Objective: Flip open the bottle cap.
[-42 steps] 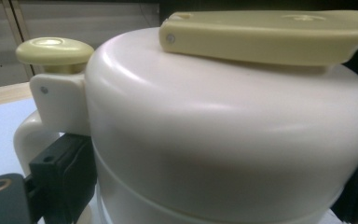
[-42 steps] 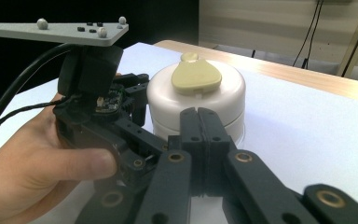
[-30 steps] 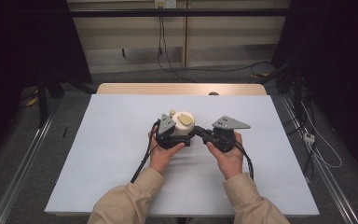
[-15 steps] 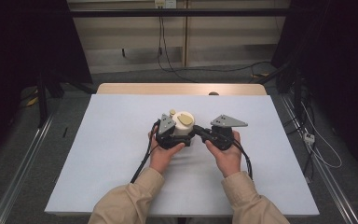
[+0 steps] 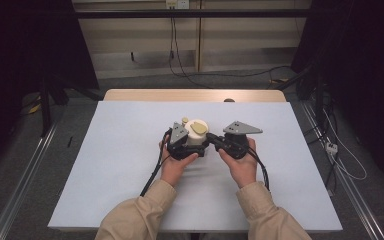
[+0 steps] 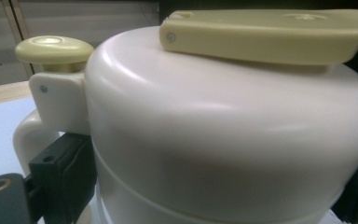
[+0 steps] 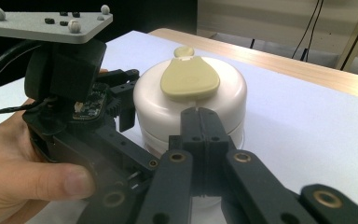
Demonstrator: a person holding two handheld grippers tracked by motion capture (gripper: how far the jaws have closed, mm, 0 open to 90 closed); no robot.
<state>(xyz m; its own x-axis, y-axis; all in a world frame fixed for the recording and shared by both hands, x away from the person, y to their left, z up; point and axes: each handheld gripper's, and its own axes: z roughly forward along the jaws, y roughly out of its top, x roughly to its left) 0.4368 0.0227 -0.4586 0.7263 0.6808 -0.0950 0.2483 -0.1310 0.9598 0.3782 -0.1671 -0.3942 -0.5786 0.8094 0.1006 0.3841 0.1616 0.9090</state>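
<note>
While the left gripper [image 5: 189, 145] clamps the cream jug [image 5: 196, 132] by its sides near the middle of the white table [image 5: 120, 165], the right gripper [image 7: 200, 122] stays closed and empty, its tips just beside the jug.

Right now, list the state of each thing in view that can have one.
White jug: upright on the table, yellow lid flap lying flat, shut.
Left tongs: clamped around the jug's body.
Right tongs: shut, nothing between them, tips at the jug's side; contact unclear.
</note>
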